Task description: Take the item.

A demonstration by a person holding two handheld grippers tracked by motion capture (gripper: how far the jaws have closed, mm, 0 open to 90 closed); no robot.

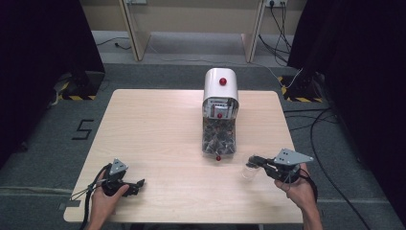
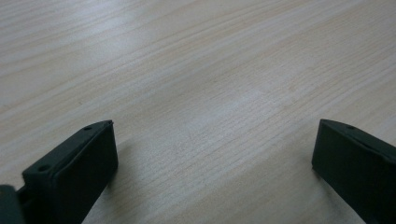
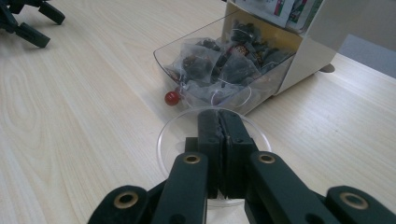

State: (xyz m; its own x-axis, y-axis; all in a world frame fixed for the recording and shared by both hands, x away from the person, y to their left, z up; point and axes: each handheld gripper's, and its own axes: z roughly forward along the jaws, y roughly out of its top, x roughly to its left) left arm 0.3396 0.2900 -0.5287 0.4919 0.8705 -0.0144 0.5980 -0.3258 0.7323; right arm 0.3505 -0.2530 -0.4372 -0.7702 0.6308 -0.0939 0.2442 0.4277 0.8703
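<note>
We find the right gripper [image 1: 255, 162] at about four o'clock on the tabletop [image 1: 158, 139], its fingers [image 3: 209, 140] pressed together on the near rim of a clear plastic cup [image 1: 248, 172], which stands just in front of the dispenser's open drawer [image 3: 205, 74], at roughly five o'clock from the white dispenser [image 1: 220, 91]. In the right gripper view the cup [image 3: 173, 135] sits close beside the small red knob [image 3: 171, 97] on the drawer front, not touching it as far as we can tell. The drawer is heaped with sachets [image 3: 219, 65] of dark contents. The left gripper [image 1: 136, 184] rests at about seven o'clock, well apart from the work, its fingers [image 2: 74, 168] standing wide with nothing between them. In our judgement the main risk is the grip itself: the fingers pinch only one thin wall of a light cup, so any tilt of the wrist could let the cup swing, slip free or buckle at the rim. A second risk is contact: a forward push could knock the cup against the knob or the drawer lip and shove the drawer or tip the cup. Thirdly, the sachets lie tangled with strings, and pulling one may drag several onto the tabletop.
</note>
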